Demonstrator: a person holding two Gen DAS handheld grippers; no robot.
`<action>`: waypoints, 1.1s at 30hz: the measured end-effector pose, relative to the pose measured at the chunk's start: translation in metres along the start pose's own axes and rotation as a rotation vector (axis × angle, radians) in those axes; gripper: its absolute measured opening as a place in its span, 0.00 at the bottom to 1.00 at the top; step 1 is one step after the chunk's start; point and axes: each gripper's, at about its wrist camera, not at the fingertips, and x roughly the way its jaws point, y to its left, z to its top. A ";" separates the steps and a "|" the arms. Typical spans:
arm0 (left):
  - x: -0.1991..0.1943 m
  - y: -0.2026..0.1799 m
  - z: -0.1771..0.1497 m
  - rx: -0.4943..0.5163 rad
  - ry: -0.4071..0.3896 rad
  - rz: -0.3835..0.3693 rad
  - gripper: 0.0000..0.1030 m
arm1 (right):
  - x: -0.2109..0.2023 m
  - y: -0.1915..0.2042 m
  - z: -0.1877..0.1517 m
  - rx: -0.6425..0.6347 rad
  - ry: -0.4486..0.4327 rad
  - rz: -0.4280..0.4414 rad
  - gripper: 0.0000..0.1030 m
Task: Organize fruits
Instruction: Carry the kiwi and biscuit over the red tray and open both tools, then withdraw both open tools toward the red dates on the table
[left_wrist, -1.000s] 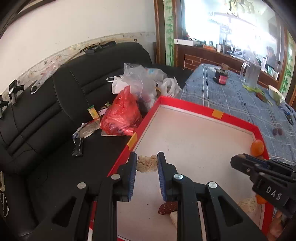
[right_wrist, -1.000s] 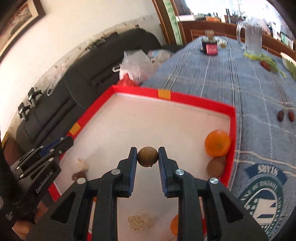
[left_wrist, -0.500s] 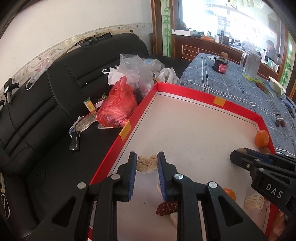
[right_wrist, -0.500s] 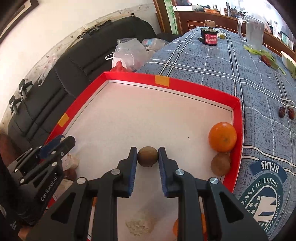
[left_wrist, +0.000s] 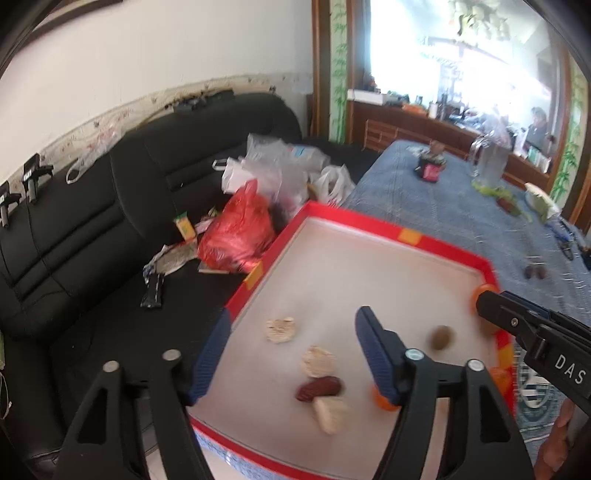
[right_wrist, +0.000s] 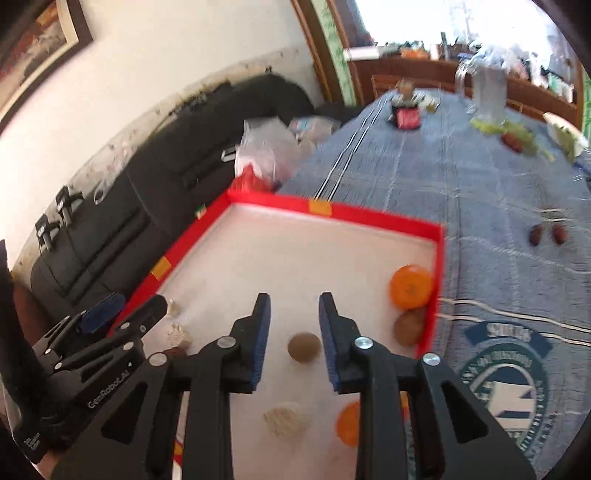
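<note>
both jaws have just opened and hold nothing. the kiwi sits low in the frame in the tray, between the right gripper jaws, and could roll if bumped. the left gripper is wide.

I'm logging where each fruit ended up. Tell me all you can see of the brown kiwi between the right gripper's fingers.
The kiwi is small, round, dull brown and rough-skinned. It rests on the pale floor of the red-rimmed tray, touching no other fruit. The right gripper has just been opening; its blue pads stand clear of it.
</note>
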 end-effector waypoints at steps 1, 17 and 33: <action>-0.006 -0.004 0.000 0.005 -0.011 -0.010 0.75 | -0.008 -0.003 -0.001 0.004 -0.017 -0.009 0.37; -0.096 -0.115 -0.052 0.276 -0.081 -0.174 0.79 | -0.133 -0.092 -0.055 0.202 -0.165 -0.114 0.43; -0.146 -0.143 -0.075 0.361 -0.151 -0.234 0.82 | -0.217 -0.126 -0.094 0.270 -0.281 -0.178 0.47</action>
